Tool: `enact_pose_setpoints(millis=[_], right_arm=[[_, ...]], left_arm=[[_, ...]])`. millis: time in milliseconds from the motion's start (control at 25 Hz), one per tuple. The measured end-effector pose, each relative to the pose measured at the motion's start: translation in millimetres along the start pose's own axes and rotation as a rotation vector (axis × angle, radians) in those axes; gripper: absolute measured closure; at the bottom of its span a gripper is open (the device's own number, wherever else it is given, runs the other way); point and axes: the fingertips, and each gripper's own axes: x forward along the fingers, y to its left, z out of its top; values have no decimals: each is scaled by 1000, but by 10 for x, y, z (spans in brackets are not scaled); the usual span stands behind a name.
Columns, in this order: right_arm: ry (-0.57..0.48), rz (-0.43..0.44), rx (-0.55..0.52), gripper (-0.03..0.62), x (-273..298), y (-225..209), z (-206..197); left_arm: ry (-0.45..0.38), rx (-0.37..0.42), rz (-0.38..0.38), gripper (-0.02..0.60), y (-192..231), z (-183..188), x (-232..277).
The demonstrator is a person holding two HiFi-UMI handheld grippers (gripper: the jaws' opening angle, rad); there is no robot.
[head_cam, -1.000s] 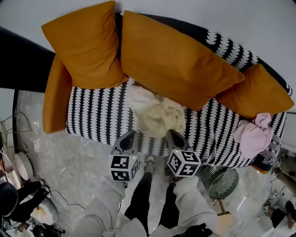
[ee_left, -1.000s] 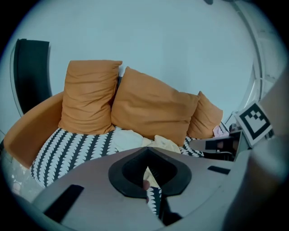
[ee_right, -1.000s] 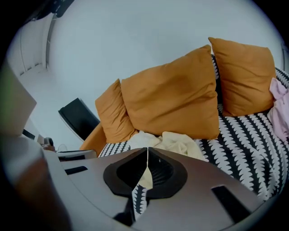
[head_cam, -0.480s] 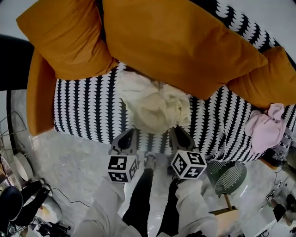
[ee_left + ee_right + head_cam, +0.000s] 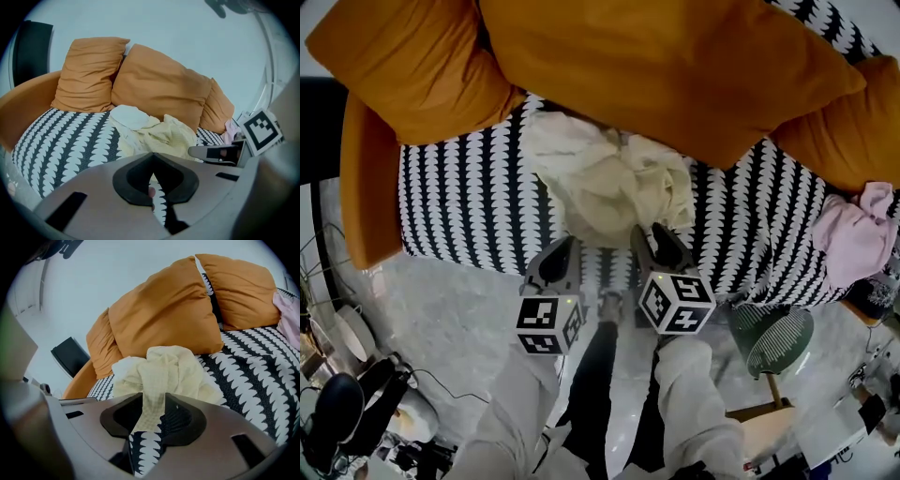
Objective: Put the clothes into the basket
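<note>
In the head view the orange cushions [image 5: 675,66] ran off the top edge. The near hem of the cream clothes pile [image 5: 609,187] was hidden behind both gripper tips. A green ribbed round object [image 5: 773,337] beside the sofa was too cut off to name. A pink garment [image 5: 858,246] lay well apart on the seat's right end, partly cropped.

The cream pile sat mid-seat on the black-and-white patterned sofa [image 5: 459,197], against the cushions.

Both pale-sleeved forearms [image 5: 694,394] reached forward side by side, with the grippers angled down at the pile's front edge. The left gripper [image 5: 564,246] had its jaw tips together, nothing visibly caught. A small pinkish spot behind them could not be made out. The right gripper [image 5: 645,234] had just been opening, its jaws standing apart. A fold of the cream cloth ran loosely between them.
</note>
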Motion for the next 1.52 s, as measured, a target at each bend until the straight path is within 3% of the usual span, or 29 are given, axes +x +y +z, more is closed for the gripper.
enact_pose_setpoints(millis=[200, 280, 400, 800, 1120, 1520], right_arm=[[13, -2, 66, 458, 82, -13, -41], [19, -3, 74, 510, 108, -11, -44], [18, 1, 61, 548, 94, 23, -41], [11, 43, 16, 568, -191, 228, 76], [6, 72, -18, 569, -735, 741, 531], [-70, 91, -17, 569, -1468, 1226, 1280]], left_arm=[[5, 2, -1, 577, 35, -15, -19], [6, 2, -3, 575, 53, -10, -15], [-3, 0, -7, 575, 43, -1, -38], [-1, -10, -27, 575, -153, 6, -199], [-17, -39, -19, 575, -376, 497, -620], [-81, -26, -42, 575, -678, 1266, -1386]])
